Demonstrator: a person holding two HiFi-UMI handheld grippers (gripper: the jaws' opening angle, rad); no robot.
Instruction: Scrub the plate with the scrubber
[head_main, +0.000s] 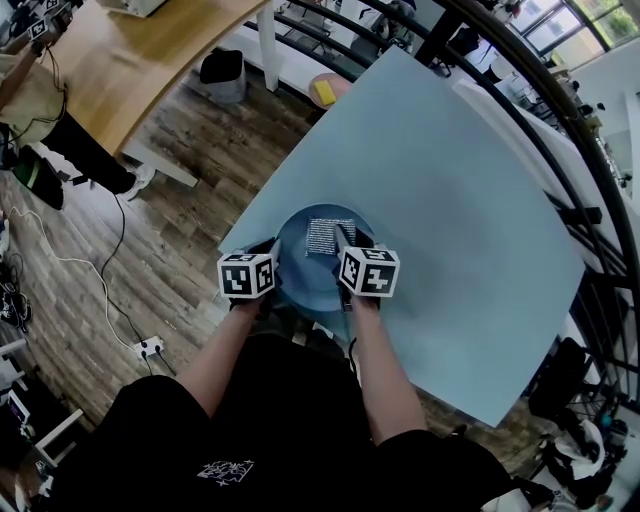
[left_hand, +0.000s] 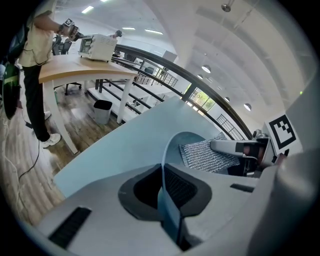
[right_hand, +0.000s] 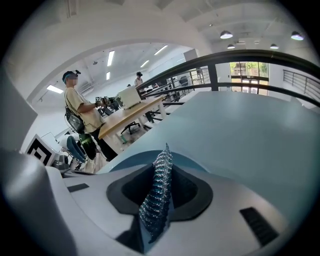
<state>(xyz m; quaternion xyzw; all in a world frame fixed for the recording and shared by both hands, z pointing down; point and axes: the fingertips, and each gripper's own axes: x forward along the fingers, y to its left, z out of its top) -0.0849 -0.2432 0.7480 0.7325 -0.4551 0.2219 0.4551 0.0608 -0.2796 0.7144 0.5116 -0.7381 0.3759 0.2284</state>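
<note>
Plate (head_main: 296, 262), blue and round, sat right at the near edge of a light-blue table (head_main: 450, 190), approx. in front of the person's body. Left gripper (head_main: 271, 254) had its jaws clamped onto the plate's left rim. In the left gripper view the rim ran edge-on btwn the two pads w/ no gap either side.

Right gripper (head_main: 346, 243) pinched a silver mesh scrubber (head_main: 324, 237), jaws pressed together onto its right edge. In the right gripper view the mesh stood edge-on btwn the pads. The scrubber lay on the plate's far half, touching the surface, and the right gripper reached over the plate's right side. Both marker cubes sat just beside each other above the plate's near part, left and right.

Wood-plank floor (head_main: 170, 230) showed left of the table. A wooden desk (head_main: 150, 60) stood far left w/ a dark bin (head_main: 224, 74) beside it, and a person (right_hand: 82, 120) stood at that desk. A black railing (head_main: 545, 120) curved along the table's far right side.
</note>
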